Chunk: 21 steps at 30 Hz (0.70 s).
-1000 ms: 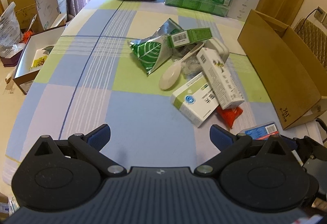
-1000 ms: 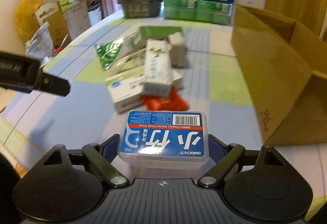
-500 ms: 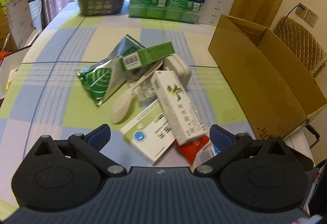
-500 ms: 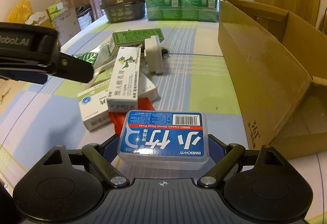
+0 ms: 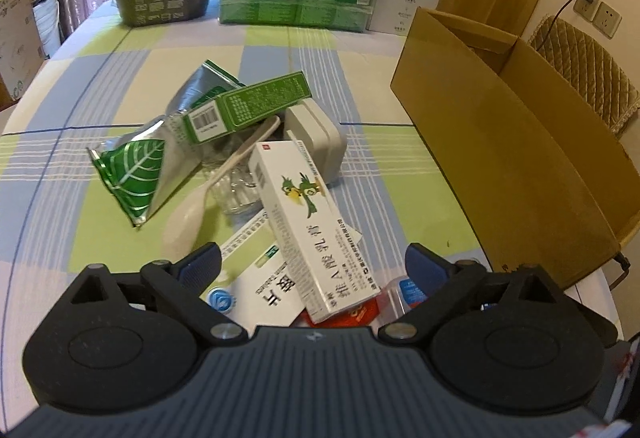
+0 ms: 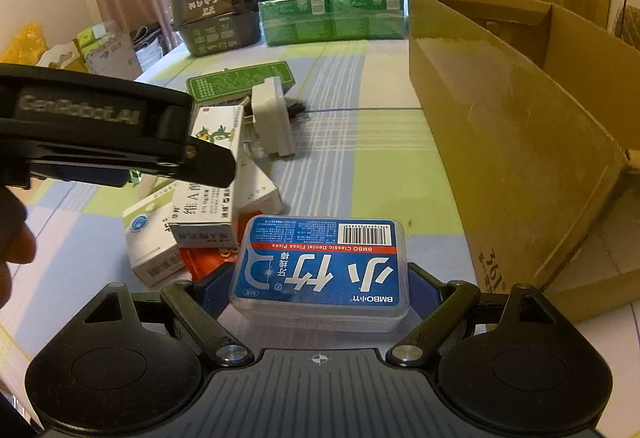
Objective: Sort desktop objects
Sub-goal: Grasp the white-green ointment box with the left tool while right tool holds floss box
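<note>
Now step in hand: carry to cardboard box (image 6: 500, 126), open, on bench (image 6: 400, 174) at right. Next move, I judge: lift over box wall, then release. Right gripper (image 6: 320, 278) jaws clenched on floss pick case (image 6: 320, 262). Left gripper (image 5: 312, 262) jaws spread wide, empty, above white medicine carton (image 5: 308, 214) in pile.

Blue-and-white floss box (image 6: 320, 266); green leaf-patterned foil pouch (image 5: 136, 170) at nine o'clock; checked blue, green, lilac tablecloth (image 5: 360, 50); brown carton (image 5: 512, 158).
</note>
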Motion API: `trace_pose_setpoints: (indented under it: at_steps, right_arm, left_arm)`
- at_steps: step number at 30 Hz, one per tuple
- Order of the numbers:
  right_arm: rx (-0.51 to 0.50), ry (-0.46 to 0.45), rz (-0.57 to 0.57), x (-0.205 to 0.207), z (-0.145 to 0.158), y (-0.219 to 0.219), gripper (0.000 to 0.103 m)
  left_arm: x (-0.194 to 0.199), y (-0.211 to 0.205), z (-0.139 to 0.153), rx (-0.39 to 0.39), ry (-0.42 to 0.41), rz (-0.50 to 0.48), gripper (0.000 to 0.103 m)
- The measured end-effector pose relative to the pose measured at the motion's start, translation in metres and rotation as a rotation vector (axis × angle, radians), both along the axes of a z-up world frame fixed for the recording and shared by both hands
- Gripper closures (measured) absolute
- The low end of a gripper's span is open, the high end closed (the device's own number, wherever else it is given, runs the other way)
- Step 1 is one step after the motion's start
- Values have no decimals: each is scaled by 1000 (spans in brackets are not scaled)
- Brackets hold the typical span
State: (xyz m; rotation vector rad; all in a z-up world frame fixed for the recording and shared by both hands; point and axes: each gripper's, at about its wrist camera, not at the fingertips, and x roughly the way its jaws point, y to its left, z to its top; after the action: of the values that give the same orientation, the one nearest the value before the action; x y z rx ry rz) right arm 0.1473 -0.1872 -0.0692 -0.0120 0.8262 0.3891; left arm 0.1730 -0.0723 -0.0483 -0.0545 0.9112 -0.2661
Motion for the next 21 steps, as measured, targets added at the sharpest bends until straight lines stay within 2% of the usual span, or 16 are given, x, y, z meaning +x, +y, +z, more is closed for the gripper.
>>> trace_pose_setpoints:
  at_steps: [3,6,8,9,11,13,17,21]
  right_arm:
    - [-2,2,2,-1,-1,-1,18]
    - [-4,-2,7,-1,-2,-1,18]
    - [-7,-5,8,0,-2,-1,18]
    - [-7,-6,8,-1,-2,-1,18]
    - [-7,-8,9,-1,-2,-1,18]
    - [-8,-11,10,-2,-2,-1,18]
    - [-4,-13,11,-1,-2,-1,18]
    - [-5,-16,17,-1,-1,1,18]
  left_arm:
    - [7,-5,-7,14,6,-6,11]
    - [13,-11,-15,37,14,-13,18]
    - [15,-14,-19,61,17,-23,31]
    - [14,-13,-20,65,20,-26,34]
    - [13,-10,-21,57,22,-38,52]
    - [8,-6,-19,70,16,-40,62]
    - [0,2,-16,101,2,-68,68]
    - [1,4,-17,139,-11,-88,68]
